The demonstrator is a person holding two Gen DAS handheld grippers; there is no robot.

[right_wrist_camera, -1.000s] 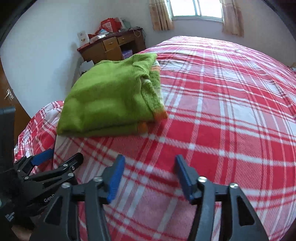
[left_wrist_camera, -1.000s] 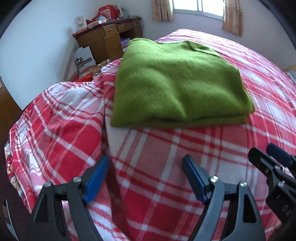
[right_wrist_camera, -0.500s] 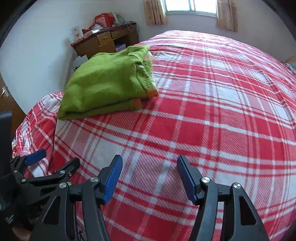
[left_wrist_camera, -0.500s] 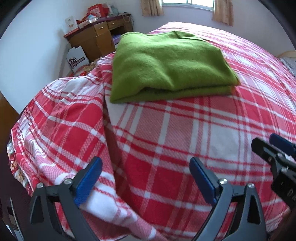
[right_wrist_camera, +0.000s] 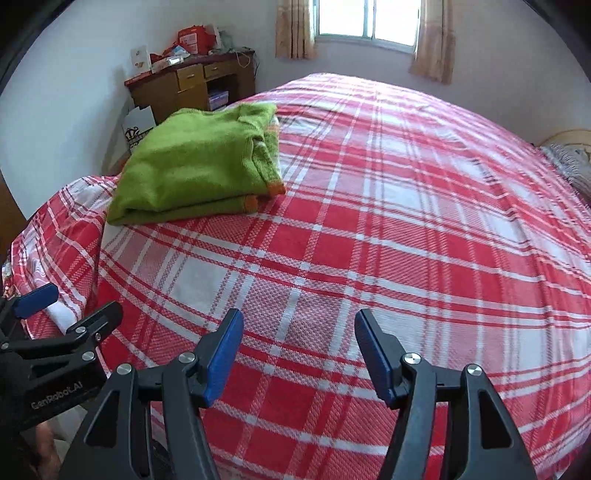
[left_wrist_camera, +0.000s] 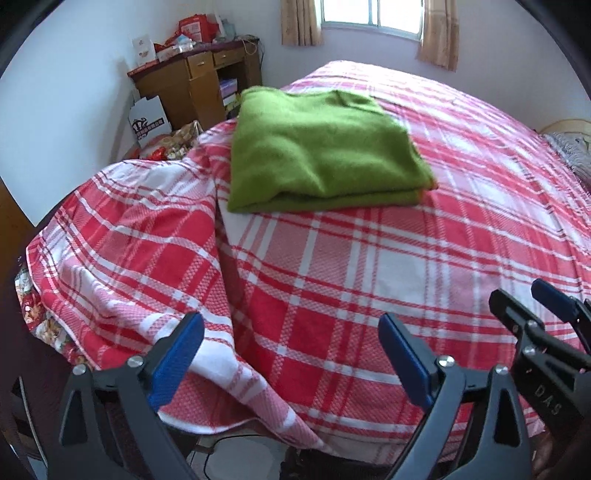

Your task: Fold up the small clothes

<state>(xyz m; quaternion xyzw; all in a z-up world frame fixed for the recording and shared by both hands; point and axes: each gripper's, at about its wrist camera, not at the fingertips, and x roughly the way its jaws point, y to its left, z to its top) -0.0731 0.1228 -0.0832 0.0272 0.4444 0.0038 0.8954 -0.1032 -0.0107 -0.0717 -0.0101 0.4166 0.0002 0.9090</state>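
A green sweater point(left_wrist_camera: 317, 155) lies folded into a neat rectangle near the left side of the bed; in the right wrist view it point(right_wrist_camera: 195, 170) shows orange cuffs at its right edge. My left gripper point(left_wrist_camera: 291, 354) is open and empty, held above the bed's near edge, well short of the sweater. My right gripper point(right_wrist_camera: 299, 354) is open and empty over the bare blanket, to the right of the sweater. Each gripper shows at the edge of the other's view.
A red and white plaid blanket point(left_wrist_camera: 369, 273) covers the bed and hangs over its near left corner. A wooden desk point(left_wrist_camera: 195, 81) with clutter stands by the far wall, a white bag point(left_wrist_camera: 149, 122) beside it. A window with curtains point(right_wrist_camera: 364, 18) is behind.
Both grippers have pulled back toward the bed's near edge, away from the sweater, and risen a little. The sweater has not moved.
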